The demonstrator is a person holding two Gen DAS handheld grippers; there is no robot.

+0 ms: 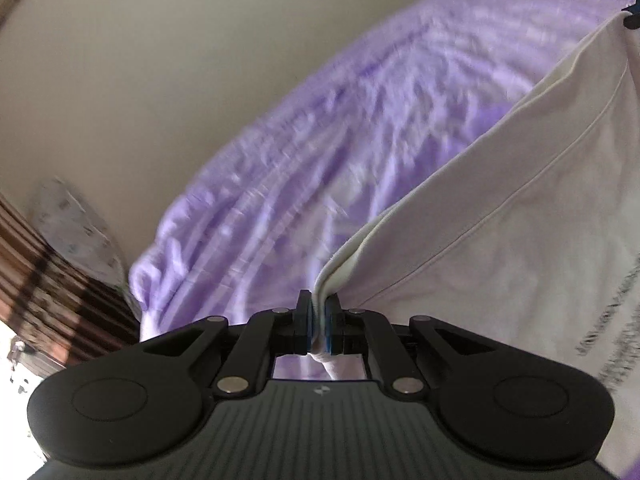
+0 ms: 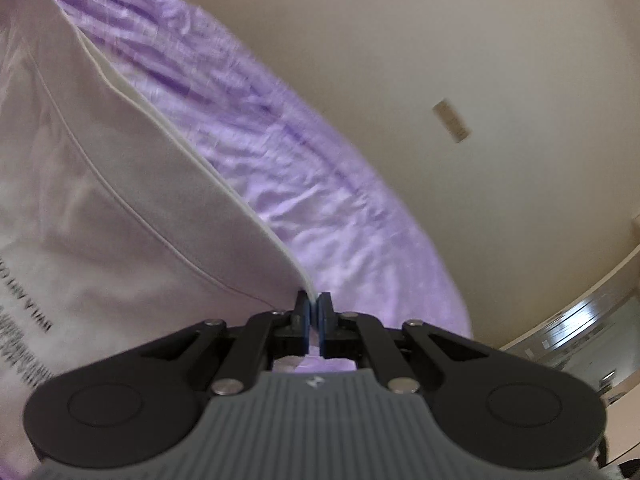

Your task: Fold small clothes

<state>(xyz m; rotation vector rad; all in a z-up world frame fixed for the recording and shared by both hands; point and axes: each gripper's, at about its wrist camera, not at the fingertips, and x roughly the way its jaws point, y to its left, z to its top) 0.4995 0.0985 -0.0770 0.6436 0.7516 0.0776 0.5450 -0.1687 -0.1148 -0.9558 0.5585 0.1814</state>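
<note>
Between both grippers, white garment [image 1: 500, 208] stretched above purple bedsheet [image 1: 304, 152]; left gripper [image 1: 318, 320] and right gripper [image 2: 314, 320] clamp hem corners; thin pinch risks slipping, dropping fold.

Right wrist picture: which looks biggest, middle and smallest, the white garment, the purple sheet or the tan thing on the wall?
1. white garment and purple sheet: look alike, and the garment is nearer, so unsure.
2. Tan wall plate: clearly smallest.

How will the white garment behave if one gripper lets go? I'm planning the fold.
The white garment is probably floppy: it spans taut only between the left gripper and right gripper, so a released corner would likely drop. It looks thin and light. It may slide on the smooth-looking purple sheet.
</note>
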